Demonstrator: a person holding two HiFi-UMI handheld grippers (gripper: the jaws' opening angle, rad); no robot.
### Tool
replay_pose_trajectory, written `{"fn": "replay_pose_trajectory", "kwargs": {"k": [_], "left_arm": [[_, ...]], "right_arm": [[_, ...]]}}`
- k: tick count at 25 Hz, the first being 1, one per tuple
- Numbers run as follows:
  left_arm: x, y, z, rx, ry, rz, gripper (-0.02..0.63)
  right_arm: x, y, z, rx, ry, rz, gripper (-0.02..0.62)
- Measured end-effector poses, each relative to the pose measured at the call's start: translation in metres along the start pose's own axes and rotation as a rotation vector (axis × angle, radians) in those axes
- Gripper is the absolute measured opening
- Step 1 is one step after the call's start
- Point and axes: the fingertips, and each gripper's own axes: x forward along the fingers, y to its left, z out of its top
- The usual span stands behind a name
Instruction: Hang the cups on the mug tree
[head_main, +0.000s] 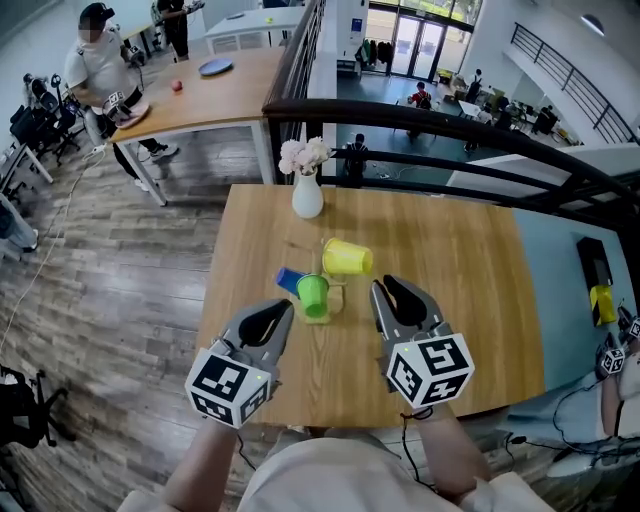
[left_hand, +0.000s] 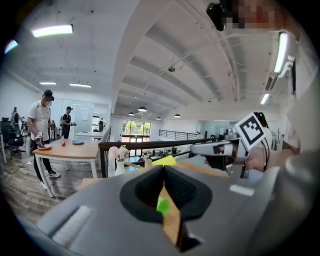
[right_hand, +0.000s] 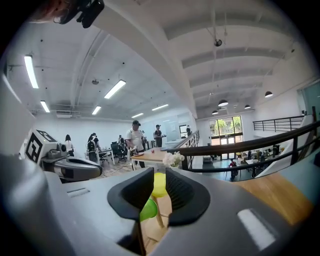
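Note:
A small wooden mug tree (head_main: 334, 298) stands in the middle of the wooden table (head_main: 470, 290). A yellow cup (head_main: 346, 257), a green cup (head_main: 313, 295) and a blue cup (head_main: 290, 280) hang on it. My left gripper (head_main: 287, 306) is held just near-left of the tree, its jaws shut with nothing in them. My right gripper (head_main: 380, 287) hovers just right of the tree. Its jaws stand a narrow gap apart and hold nothing. In the right gripper view the yellow cup (right_hand: 159, 184) and the green cup (right_hand: 147, 209) show through that gap. In the left gripper view the green cup (left_hand: 162, 205) shows below the closed jaws.
A white vase with pale flowers (head_main: 307, 195) stands at the table's far edge, behind the tree. A dark railing (head_main: 440, 125) runs beyond the table. At another table (head_main: 220, 95) far left, a person (head_main: 100, 70) is working. The table's near edge lies under my grippers.

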Motion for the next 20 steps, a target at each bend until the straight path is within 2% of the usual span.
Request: {"fn": "replay_pose_trajectory", "kwargs": {"k": [6,11,20], "left_arm": [[-0.028,-0.009,0.041,0.043,-0.094,0.002,0.002],[-0.054,-0.025,0.072,0.112,-0.167,0.007,0.002],[-0.08,-0.043,0.061,0.095,-0.159,-0.011,0.002]], "right_arm": [[-0.034,0.03,0.035,-0.042,-0.074,0.029,0.046],[-0.061,0.058,0.055,-0.043,-0.104,0.068,0.018],[-0.085,0.084,0.044,-0.035,-0.098,0.116,0.002]]}}
